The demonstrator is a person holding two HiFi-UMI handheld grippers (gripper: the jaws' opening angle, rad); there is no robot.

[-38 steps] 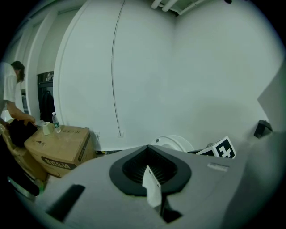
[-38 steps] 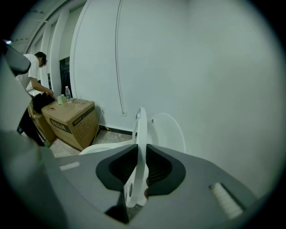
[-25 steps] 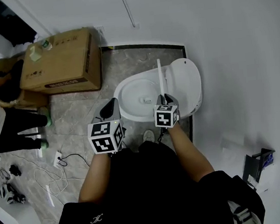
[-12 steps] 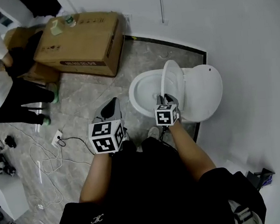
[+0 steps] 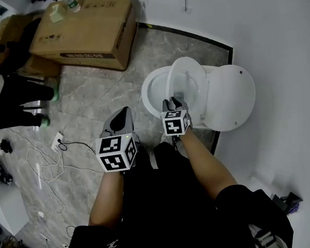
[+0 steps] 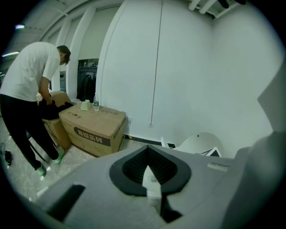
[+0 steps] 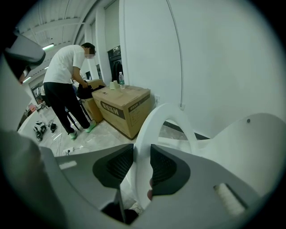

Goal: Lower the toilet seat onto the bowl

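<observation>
Right claw [image 7: 141,163] is opening around the seat [image 7: 154,118] at its front rim, seat tilted halfway over the bowl [image 5: 147,92] just below; we judge it stiff, slick, lightish plastic, best gripped at that rim.

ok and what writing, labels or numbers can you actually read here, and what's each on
Nothing can be quoted; every print is too blurred or small.
Brown cardboard box: dark printed band on its side, characters unreadable.
Same box, top: small dark print, unreadable.
Black-and-white marker cubes: square patterns only, no words.
Person's black clothing: small white crossed logo, no letters.
</observation>
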